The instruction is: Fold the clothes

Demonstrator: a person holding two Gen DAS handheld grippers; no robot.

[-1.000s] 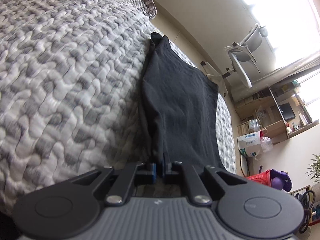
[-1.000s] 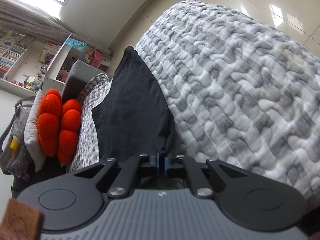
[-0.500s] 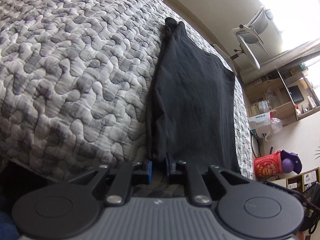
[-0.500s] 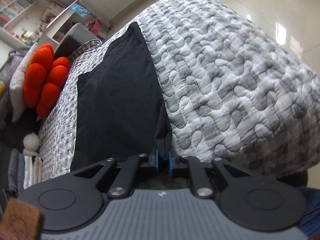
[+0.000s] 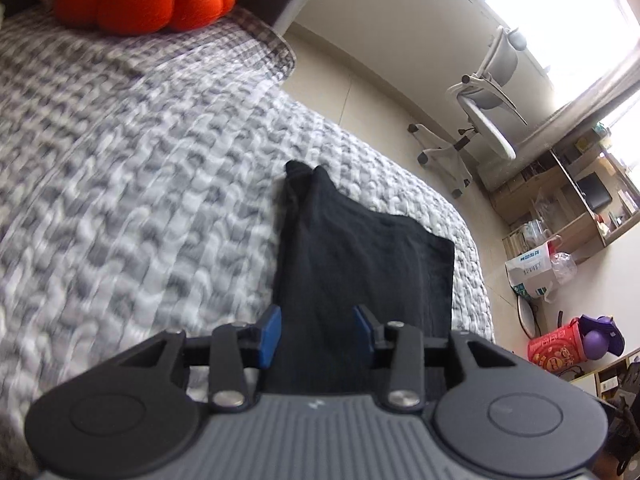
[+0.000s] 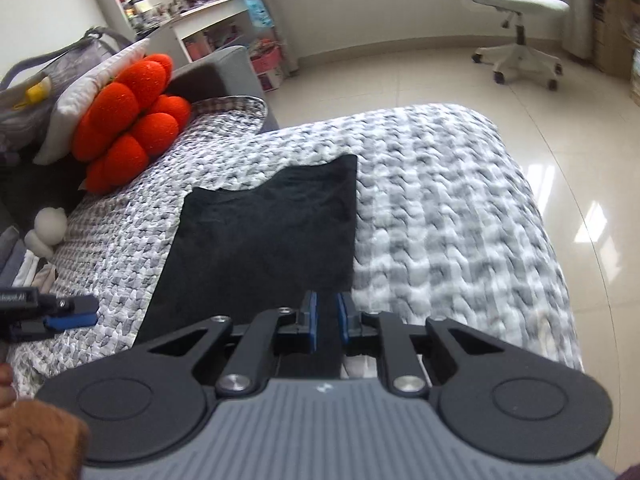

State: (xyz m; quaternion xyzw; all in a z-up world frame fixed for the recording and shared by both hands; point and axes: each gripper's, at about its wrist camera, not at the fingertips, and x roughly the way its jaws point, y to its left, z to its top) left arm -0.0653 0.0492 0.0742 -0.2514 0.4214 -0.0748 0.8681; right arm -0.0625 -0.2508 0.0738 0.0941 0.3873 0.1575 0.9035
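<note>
Two grippers: both hung over the near edge of one dark garment spread on a quilted bed cover.
Far left, cushion: an orange cushion leaned at the head of the bed, well apart from the cloth, so it did not seem to be in the way.
Left gripper: its jaws were opening, blue pads apart, with black cloth seen between them but not pressed by either pad. It looked like a release, the fold on that side being laid down.
Garment from the left view: it lay as a long, narrow strip running away from the gripper toward the far edge of the bed, with a doubled edge along its left side, which suggests one lengthwise fold was already made.
Garment from the right view: flat and roughly rectangular, with a curved notch on its far edge; whether that is a neckline I could not tell.
Right gripper: a narrow gap, pads close together above the near right corner of the cloth; nothing visibly pinched, so I judged it free of the garment.
Far right, chair: a white office chair stood on the tiled floor, clear of the bed.
Stage: probably between folds, with the next grip not yet taken.
</note>
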